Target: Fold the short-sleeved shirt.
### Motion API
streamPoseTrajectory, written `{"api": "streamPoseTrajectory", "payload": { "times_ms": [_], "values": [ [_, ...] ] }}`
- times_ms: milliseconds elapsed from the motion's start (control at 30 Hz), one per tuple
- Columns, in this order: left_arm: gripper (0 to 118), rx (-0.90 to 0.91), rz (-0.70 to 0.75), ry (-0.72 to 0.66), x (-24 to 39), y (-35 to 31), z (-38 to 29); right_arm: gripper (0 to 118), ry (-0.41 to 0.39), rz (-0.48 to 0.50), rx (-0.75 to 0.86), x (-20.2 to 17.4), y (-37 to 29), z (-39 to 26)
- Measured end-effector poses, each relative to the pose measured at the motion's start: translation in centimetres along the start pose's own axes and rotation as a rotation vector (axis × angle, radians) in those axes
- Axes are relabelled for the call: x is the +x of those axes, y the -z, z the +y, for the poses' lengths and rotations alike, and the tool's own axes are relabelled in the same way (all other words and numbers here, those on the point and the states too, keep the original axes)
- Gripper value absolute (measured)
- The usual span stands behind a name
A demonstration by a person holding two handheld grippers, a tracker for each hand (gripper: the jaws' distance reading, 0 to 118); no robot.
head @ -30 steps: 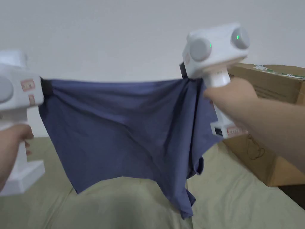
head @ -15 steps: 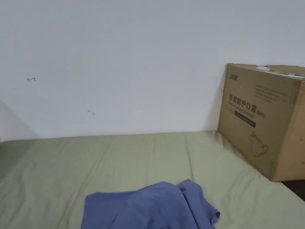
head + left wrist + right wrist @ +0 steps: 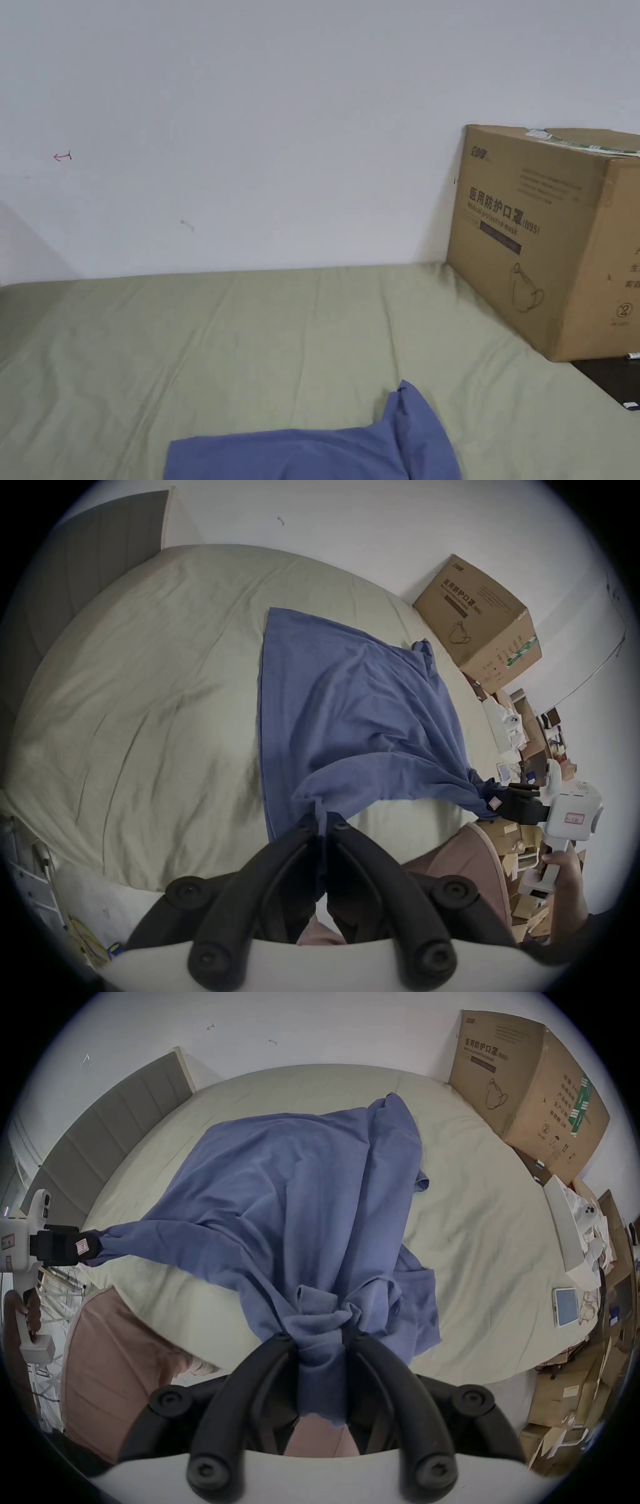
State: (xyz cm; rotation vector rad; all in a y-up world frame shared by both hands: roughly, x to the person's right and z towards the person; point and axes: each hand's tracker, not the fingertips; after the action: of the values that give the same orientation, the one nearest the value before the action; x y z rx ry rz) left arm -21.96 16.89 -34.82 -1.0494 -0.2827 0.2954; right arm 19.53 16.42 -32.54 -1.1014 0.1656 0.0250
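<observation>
My left claw (image 3: 320, 821) is clamped tight on a thin pinch of the blue shirt (image 3: 346, 701), jaws nearly meeting with the cloth squeezed between them. My right claw (image 3: 320, 1338) grips a thicker bunch of the same shirt, both jaws pressing into the wad, and a flap of fabric hangs down between them. From the left gripper view I see the right claw off to the side, its black jaws biting a gathered corner while my hand (image 3: 562, 868) wraps the white handle. Between the two grips the near edge is lifted, and the rest of the shirt drapes out onto the pale green bed (image 3: 156, 688), far hem lying flat, one sleeve crumpled toward the far right. In the head view just the far edge of the shirt pokes in at the bottom. Beyond it stands a cardboard box (image 3: 550, 244) against the white wall (image 3: 250, 125), at the bed's right corner.
</observation>
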Motion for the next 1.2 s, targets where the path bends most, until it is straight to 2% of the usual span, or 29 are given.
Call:
{"api": "streamPoseTrajectory", "payload": {
  "times_ms": [33, 67, 100, 167, 233, 267, 400, 500, 533, 567, 600, 633, 667, 700, 767, 833, 867, 1000, 1133, 1167, 1200],
  "values": [
    [66, 0.011, -0.01, -0.018, -0.2, 0.6, 0.2, 36, 0.022, -0.017, -0.001, 0.3, 0.7, 0.4],
    [104, 0.034, -0.037, -0.055, -0.5, 0.9, 0.4, 75, 0.079, -0.027, -0.001, 0.7, 1.3, 0.8],
    [109, 0.055, -0.048, -0.092, -0.7, 1.1, 0.6, 96, 0.146, -0.006, 0.004, 1.3, 1.5, 1.2],
    [106, 0.072, -0.072, -0.157, -1.0, 1.5, 0.8, 99, 0.317, 0.076, 0.022, 2.4, 1.2, 1.5],
    [106, 0.138, -0.078, -0.194, -0.8, 0.4, 0.9, 99, 0.407, 0.157, 0.068, 3.3, -0.1, 1.6],
    [106, 0.148, -0.1, -0.2, -0.7, -0.1, 1.0, 99, 0.411, 0.155, 0.088, 3.3, -0.8, 1.8],
    [106, 0.249, -0.1, -0.188, 0.3, -3.1, 1.9, 99, 0.32, 0.029, 0.263, 2.5, -5.0, 2.8],
    [106, 0.418, -0.093, -0.121, 1.7, -6.3, 2.2, 99, 0.319, 0.052, 0.486, 1.5, -8.6, 3.1],
    [106, 0.503, -0.084, -0.083, 2.3, -7.3, 2.1, 98, 0.32, 0.079, 0.567, 1.1, -9.7, 3.1],
    [98, 0.59, -0.063, -0.04, 2.8, -8.3, 1.8, 94, 0.309, 0.1, 0.646, 0.6, -10.6, 2.9],
    [82, 0.67, -0.021, -0.004, 3.3, -9.1, 1.4, 78, 0.292, 0.109, 0.708, 0.1, -11.3, 2.7],
    [52, 0.75, 0.012, 0.036, 3.9, -9.7, 0.8, 45, 0.272, 0.114, 0.774, -0.5, -11.9, 2.4],
    [2, 0.807, 0.042, 0.066, 4.4, -10.2, 0.3, 1, 0.253, 0.103, 0.826, -1.1, -12.3, 2.2],
    [0, 0.832, 0.051, 0.089, 4.7, -10.3, 0.0, 1, 0.241, 0.064, 0.847, -1.7, -12.5, 2.2],
    [0, 0.841, 0.094, 0.111, 5.5, -9.9, 0.0, 1, 0.233, -0.033, 0.855, -2.4, -12.3, 2.4],
    [0, 0.833, 0.02, 0.094, 5.3, -9.6, 0.5, 1, 0.236, 0.085, 0.843, -1.9, -12.1, 2.7],
    [0, 0.827, -0.013, 0.09, 5.2, -9.4, 1.4, 1, 0.242, 0.071, 0.832, -1.8, -11.8, 3.1],
    [0, 0.779, 0.067, 0.156, 4.8, -8.1, 8.9, 1, 0.24, 0.052, 0.804, -1.4, -11.1, 3.9],
    [2, 0.329, 0.008, 0.084, 1.3, -0.1, 20.6, 1, 0.252, 0.052, 0.766, -0.5, -9.8, 4.9],
    [25, 0.229, -0.021, 0.059, 0.0, 2.9, 22.8, 1, 0.255, 0.055, 0.747, -0.2, -9.2, 5.2],
    [64, 0.144, -0.043, 0.038, -1.2, 5.8, 24.4, 1, 0.26, 0.056, 0.731, 0.1, -8.5, 5.6]
  ]
}}
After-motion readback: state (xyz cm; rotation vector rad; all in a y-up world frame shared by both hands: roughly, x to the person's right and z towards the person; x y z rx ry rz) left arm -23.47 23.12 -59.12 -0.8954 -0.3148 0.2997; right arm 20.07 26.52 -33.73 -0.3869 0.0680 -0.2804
